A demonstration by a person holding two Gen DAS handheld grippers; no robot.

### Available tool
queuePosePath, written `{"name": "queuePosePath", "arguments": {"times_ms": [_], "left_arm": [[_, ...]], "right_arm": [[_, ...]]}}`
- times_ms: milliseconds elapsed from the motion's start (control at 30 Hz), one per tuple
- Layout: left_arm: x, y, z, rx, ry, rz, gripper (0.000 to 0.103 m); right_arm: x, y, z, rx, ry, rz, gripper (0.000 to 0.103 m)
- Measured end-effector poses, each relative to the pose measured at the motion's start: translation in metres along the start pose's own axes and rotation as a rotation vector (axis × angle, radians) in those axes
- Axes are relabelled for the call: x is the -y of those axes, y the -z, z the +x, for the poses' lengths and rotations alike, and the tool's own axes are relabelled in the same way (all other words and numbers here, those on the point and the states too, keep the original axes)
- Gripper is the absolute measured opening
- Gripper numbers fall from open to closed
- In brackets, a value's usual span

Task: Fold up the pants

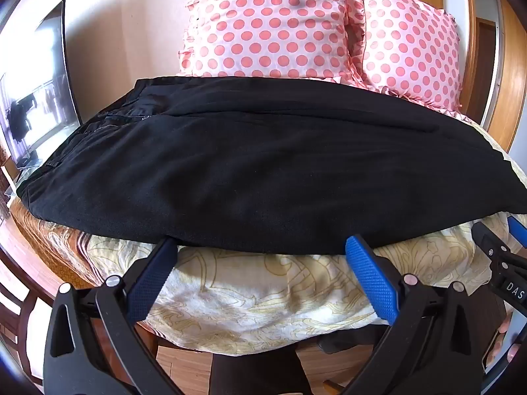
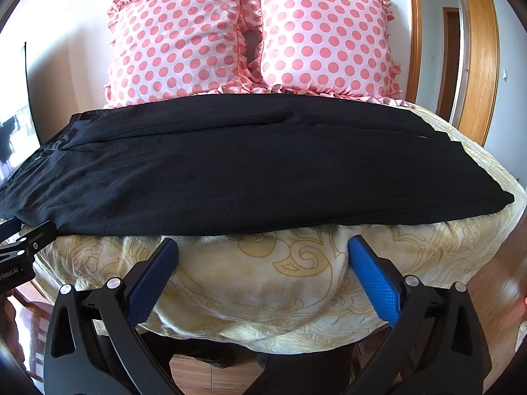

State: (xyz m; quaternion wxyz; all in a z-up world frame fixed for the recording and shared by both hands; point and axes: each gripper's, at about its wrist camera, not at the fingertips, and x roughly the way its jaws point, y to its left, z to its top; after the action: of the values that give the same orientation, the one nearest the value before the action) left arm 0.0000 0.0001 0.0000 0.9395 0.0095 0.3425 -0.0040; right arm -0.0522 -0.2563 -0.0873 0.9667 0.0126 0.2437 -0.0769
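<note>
We judge the fold barely begun: the black pants (image 1: 257, 164) lie spread across the bed (image 1: 263, 296), apparently with one leg laid over the other along the length, and the crosswise folds that would shorten them are not yet made. They sit between the polka-dot pillows (image 1: 273, 23) at 12 o'clock and our two tools at 6 o'clock. Their long axis runs from 9 to 3 o'clock, the waistband (image 1: 108, 118) pointing to 9 and the hems (image 2: 494, 194) to 3. Our left tool (image 1: 263, 250) stands wide open and empty, its tips at the near edge of the cloth. Our right tool (image 2: 263, 247) is likewise wide and empty, just short of that edge.
</note>
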Motion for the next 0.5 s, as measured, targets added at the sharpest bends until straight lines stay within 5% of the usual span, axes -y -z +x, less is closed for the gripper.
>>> {"name": "queuePosePath", "arguments": {"times_ms": [500], "left_arm": [[0.0000, 0.0000, 0.0001, -0.001, 0.000, 0.000, 0.101]], "right_arm": [[-0.0008, 0.0003, 0.0006, 0.000, 0.000, -0.001, 0.102]]}}
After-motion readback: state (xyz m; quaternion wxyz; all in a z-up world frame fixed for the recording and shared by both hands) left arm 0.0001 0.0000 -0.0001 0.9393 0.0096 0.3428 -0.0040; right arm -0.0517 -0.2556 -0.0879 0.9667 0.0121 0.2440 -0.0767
